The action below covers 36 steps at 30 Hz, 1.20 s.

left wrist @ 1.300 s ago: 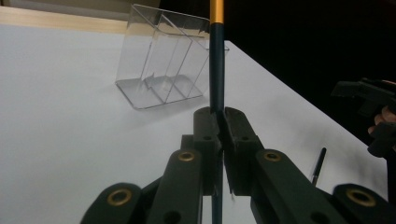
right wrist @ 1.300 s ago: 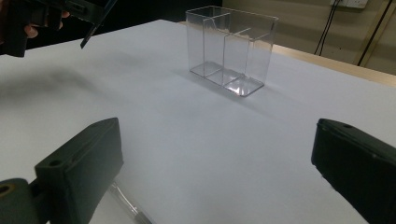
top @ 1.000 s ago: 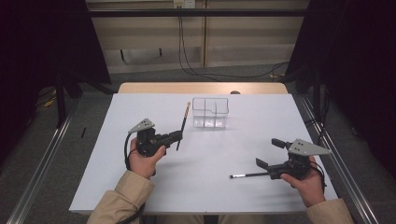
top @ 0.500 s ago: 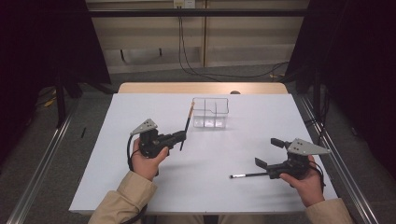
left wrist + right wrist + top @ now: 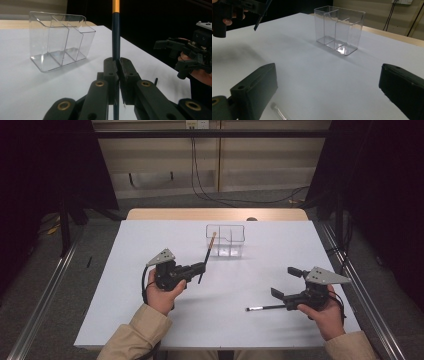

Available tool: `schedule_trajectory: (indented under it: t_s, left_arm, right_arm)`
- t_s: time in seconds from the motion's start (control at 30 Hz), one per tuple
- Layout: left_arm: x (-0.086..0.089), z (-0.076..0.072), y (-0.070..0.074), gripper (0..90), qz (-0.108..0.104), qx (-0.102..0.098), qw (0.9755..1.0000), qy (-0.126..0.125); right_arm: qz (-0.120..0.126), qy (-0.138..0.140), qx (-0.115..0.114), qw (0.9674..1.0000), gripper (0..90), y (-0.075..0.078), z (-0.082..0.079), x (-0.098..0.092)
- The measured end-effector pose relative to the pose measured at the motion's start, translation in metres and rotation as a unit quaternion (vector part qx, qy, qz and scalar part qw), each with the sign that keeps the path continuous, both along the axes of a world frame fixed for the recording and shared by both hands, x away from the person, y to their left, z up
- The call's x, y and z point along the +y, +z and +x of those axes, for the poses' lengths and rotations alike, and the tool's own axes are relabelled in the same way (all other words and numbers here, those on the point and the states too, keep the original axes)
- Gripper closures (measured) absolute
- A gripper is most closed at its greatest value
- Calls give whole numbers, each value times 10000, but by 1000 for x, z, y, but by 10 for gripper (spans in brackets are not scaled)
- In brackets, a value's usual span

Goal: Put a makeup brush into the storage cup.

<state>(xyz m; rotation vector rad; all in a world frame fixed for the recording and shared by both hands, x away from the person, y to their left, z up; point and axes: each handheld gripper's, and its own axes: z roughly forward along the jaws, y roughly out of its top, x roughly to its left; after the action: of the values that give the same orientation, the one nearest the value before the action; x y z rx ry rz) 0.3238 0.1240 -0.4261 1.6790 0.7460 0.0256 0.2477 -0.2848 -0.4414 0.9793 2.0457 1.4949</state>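
Note:
My left gripper (image 5: 199,269) is shut on a thin dark blue stick (image 5: 207,256) with a gold upper part, held above the table and leaning toward a clear divided box (image 5: 226,240). In the left gripper view both jaws press on the shaft (image 5: 115,37), and the gripper (image 5: 118,67) faces the box (image 5: 60,40). My right gripper (image 5: 286,283) stands open at the right, near the front edge. A second thin black stick (image 5: 262,308) lies on the table just left of it. In the right gripper view the open gripper (image 5: 327,83) has only bare table between its jaws.
The white table (image 5: 150,320) carries only the box and the lying stick. The box's compartments (image 5: 339,30) hold nothing. Dark curtains stand at both sides, and cables hang on the back wall (image 5: 195,170). Metal rails (image 5: 45,300) run beside the table.
My left gripper has shifted a little to the right with the stick, closer to the clear box. The right gripper and the stick on the table have stayed put.

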Motion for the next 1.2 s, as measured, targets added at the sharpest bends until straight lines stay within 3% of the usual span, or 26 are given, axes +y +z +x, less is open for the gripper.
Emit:
schedule_trajectory:
  t_s: [0.47,1.2]
  left_arm:
    - [-6,-3,-1,848,16,-51,9999,-160]
    - [-14,-6,-3,848,34,-54,9995,-317]
  right_arm:
    - [78,5,29,10000,8,3,4,4]
    - [214,254,184,9993,4,12,22,35]
